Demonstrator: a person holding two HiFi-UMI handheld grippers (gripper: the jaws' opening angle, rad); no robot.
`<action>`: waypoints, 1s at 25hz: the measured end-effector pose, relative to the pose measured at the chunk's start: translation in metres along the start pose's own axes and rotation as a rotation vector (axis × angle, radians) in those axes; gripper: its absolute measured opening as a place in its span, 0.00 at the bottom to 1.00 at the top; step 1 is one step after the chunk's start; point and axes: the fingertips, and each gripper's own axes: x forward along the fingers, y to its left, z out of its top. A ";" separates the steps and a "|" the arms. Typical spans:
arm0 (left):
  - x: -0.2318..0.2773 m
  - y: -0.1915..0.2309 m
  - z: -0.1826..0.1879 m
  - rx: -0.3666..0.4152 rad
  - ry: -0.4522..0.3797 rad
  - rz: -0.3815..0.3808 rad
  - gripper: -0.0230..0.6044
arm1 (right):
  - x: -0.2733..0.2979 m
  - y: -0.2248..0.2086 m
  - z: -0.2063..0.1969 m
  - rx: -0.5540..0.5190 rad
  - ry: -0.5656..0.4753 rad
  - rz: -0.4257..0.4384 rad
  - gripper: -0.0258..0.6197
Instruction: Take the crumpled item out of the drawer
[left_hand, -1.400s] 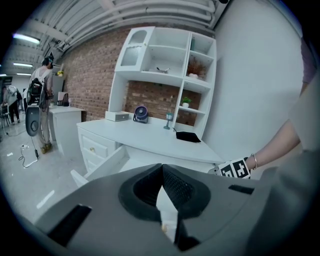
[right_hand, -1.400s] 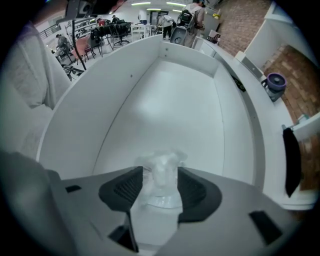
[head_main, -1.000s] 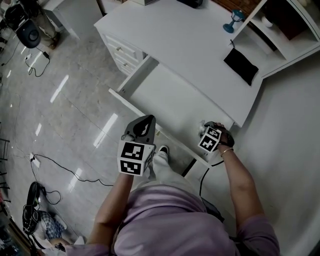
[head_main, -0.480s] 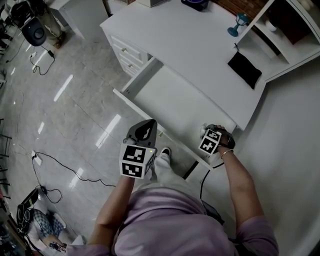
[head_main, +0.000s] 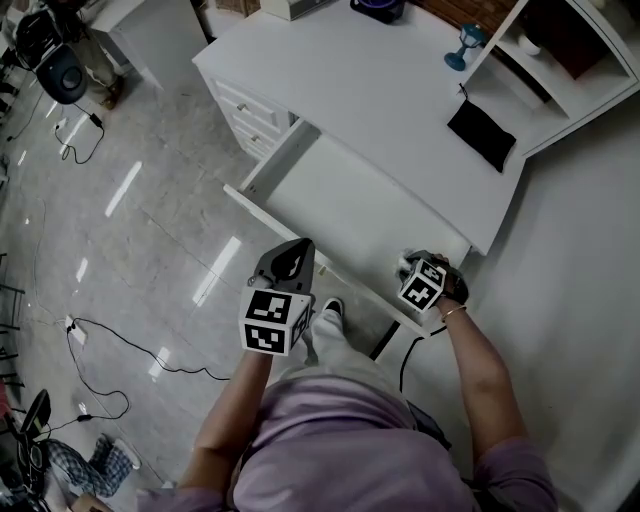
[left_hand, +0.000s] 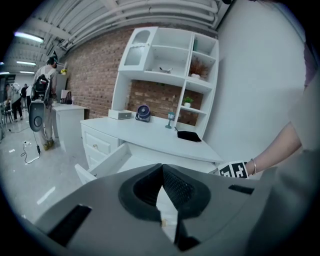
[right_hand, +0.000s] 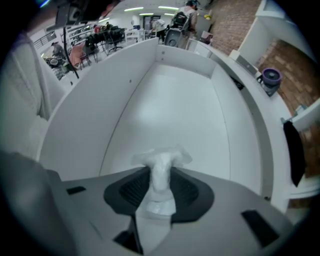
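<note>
A crumpled white paper (right_hand: 162, 159) lies at the near right corner of the open white drawer (right_hand: 175, 100). My right gripper (right_hand: 160, 176) is closing its jaws on it, and the pads pinch the wad into a narrow strip. In the head view the right gripper (head_main: 411, 264) reaches into the drawer (head_main: 340, 195) at its right end, and the paper is hidden there. My left gripper (head_main: 297, 246) hangs above the drawer's front rail. Its jaws are shut with nothing between them (left_hand: 162, 168).
The white desk top (head_main: 380, 90) carries a black pouch (head_main: 482, 130), a blue goblet (head_main: 462, 45) and a small fan (head_main: 378, 8). A shelf unit stands on its right. A drawer cabinet (head_main: 250, 110) is on the left. Cables (head_main: 120, 345) lie on the glossy floor.
The head view shifted slightly. Both grippers stay almost in place, the right one still at the drawer's right end.
</note>
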 end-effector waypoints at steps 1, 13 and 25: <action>0.001 0.000 0.001 0.002 -0.001 -0.004 0.04 | -0.004 0.000 0.004 0.030 -0.020 -0.005 0.25; 0.010 -0.008 0.008 0.028 -0.007 -0.069 0.04 | -0.054 -0.001 0.027 0.223 -0.182 -0.095 0.24; 0.019 -0.020 0.016 0.057 -0.004 -0.140 0.04 | -0.126 -0.015 0.035 0.523 -0.418 -0.221 0.24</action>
